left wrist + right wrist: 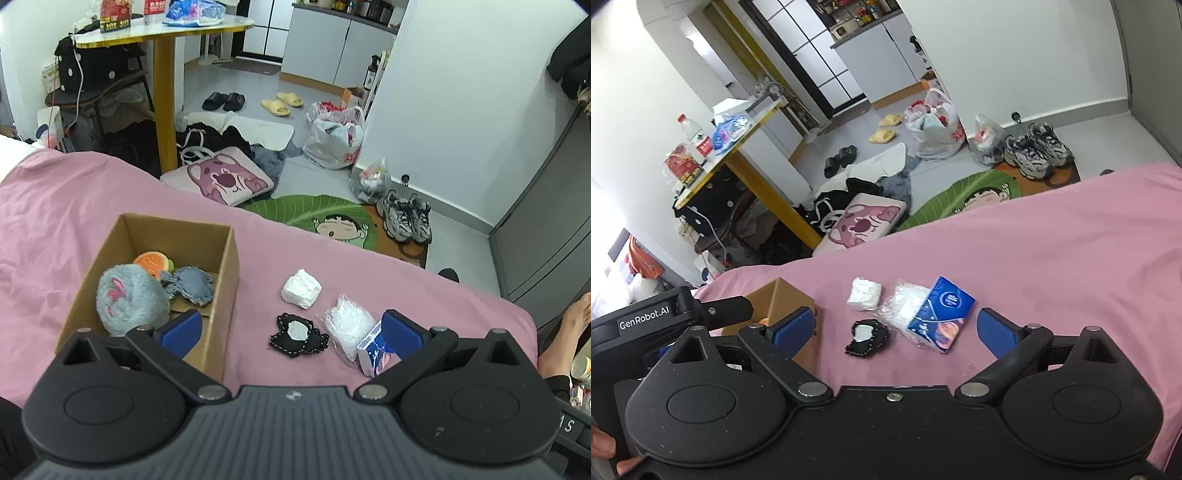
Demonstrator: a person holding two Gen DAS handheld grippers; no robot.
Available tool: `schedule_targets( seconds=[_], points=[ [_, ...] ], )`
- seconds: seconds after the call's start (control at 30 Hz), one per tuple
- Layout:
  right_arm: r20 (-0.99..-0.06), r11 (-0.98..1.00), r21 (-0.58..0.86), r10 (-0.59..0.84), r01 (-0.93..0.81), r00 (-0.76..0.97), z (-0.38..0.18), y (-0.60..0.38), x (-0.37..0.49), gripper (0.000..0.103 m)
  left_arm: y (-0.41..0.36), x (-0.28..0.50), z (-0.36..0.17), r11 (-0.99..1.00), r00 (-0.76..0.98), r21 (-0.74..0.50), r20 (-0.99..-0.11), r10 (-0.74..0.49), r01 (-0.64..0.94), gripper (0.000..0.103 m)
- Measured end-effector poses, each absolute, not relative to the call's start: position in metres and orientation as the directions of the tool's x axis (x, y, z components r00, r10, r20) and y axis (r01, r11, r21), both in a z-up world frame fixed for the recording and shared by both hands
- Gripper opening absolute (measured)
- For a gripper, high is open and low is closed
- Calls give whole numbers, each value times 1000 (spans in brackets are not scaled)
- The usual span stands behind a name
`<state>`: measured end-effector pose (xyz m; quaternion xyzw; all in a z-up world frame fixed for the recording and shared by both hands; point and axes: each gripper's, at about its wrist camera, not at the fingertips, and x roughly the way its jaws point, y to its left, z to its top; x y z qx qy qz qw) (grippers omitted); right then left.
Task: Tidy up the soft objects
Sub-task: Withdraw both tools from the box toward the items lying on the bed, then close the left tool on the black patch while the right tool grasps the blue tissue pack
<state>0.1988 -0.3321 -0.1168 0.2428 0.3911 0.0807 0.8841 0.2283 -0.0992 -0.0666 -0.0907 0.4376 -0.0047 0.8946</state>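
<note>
Soft objects lie on a pink bedsheet [110,199], some already inside an open brown cardboard box [225,280] and the rest beside it. Both pairs of jaws stand spread wide and hold nothing: the left gripper [291,332] hangs over the near right corner of the box, one blue pad above the box's inside and the other above the loose things, while the right gripper [895,328] hangs above the sheet to the right of the box, its pads to either side of the loose items. Nearest the box on its right sits a flat black felt patch with white stitching and a pale centre [298,335]. Beyond the patch, farther from the box's near edge, rests a small white folded wad of soft material [301,288]. To the right of the patch lies a crinkled clear plastic bag with white filling [345,325], and touching that bag on its far side from the box is a blue tissue packet [942,314], partly hidden by the pad in the left wrist view. Inside the box are a fluffy grey plush ball with pink markings [129,299], a grey-blue ragged felt piece [192,284] and an orange round soft toy [151,264] toward the back wall.
</note>
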Motion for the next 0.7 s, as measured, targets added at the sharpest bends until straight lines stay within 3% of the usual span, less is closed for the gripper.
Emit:
schedule_targets(
  seconds=[0.43, 0.7],
  points=[
    [-676, 787, 593, 371, 170, 637, -159, -352, 227, 93, -123, 257, -114, 979, 571, -174, -817, -85, -103, 99],
    [-708, 783, 587, 374, 205, 599, -178, -351, 239, 90, -139, 273, -152, 982, 524, -150, -849, -70, -112, 72]
  ],
)
